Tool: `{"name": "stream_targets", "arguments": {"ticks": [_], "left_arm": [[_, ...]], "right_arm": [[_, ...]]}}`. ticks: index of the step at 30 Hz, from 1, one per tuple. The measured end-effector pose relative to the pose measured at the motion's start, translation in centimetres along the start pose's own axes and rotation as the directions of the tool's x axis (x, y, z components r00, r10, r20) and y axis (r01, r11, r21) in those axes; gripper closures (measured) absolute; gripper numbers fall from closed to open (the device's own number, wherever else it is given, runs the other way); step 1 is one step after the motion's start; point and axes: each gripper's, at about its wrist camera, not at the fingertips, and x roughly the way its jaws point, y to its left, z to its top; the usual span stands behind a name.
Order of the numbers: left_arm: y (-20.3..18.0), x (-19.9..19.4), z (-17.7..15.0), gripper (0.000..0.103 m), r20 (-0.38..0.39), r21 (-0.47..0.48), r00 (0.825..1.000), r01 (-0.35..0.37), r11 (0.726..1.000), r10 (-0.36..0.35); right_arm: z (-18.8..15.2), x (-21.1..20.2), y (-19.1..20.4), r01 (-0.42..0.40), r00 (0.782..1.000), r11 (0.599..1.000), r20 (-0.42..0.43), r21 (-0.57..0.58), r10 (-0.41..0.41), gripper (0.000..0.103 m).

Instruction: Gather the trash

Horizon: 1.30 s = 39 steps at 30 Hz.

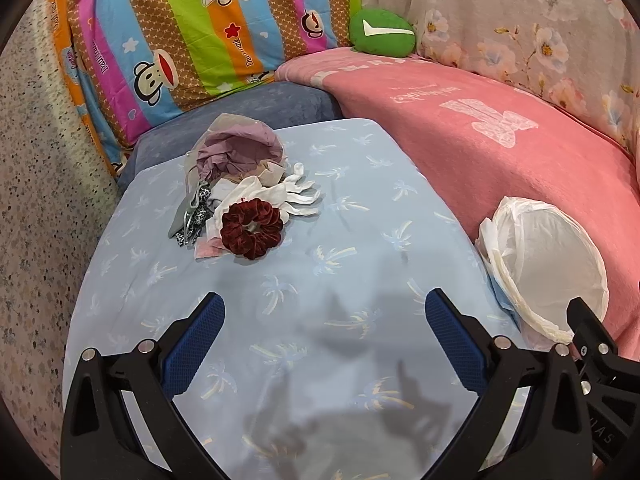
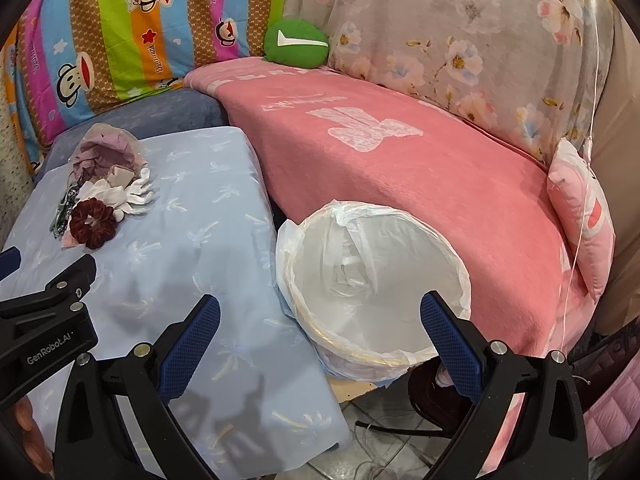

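We hold the left gripper (image 1: 325,312) low over the near part of the light blue surface (image 1: 340,240), its jaws spread wide with nothing between them. The right gripper (image 2: 320,314) hangs further right, jaws likewise spread and empty, framing the near rim of the trash bin (image 2: 460,276).

The trash pile (image 1: 244,184) lies on the far left part of the surface: a dark red scrunchie (image 1: 251,229) on the near side, white crumpled pieces (image 1: 296,196) just behind it, a mauve plastic-wrapped bundle (image 1: 240,146) at the far end, and a grey patterned strip (image 1: 192,216) on the left. They overlap, so we cannot tell where one ends and another begins.

Between the left gripper and the pile the blue cloth is bare apart from shadows. The surface's right edge runs beside a pink blanket (image 2: 400,168), and the bin, lined with a white bag, stands touching that edge, near the right corner. The bin's lower body is hidden by its liner and by the right gripper's finger.

At the far side sit a striped cartoon pillow (image 1: 180,28), a green cushion (image 1: 382,32) and a floral cover (image 2: 460,40). The right wrist view cuts off the left gripper at its left margin; the floor below is cluttered and hard to read.
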Motion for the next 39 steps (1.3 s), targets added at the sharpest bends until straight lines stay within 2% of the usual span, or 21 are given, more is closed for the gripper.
{"name": "stream_targets", "arguments": {"ticks": [11,39], "left_arm": [[-0.9,0.0,-0.1,0.007,-0.001,0.038,0.999,0.033,0.999,-0.033],[0.8,0.7,1.1,0.007,-0.009,0.027,0.997,0.080,0.996,-0.080]], "right_arm": [[-0.1,0.0,-0.6,0.015,1.000,1.000,-0.001,0.021,-0.015,0.006],[2.0,-0.5,1.4,0.050,0.999,0.999,0.013,0.012,-0.050,0.006]]}}
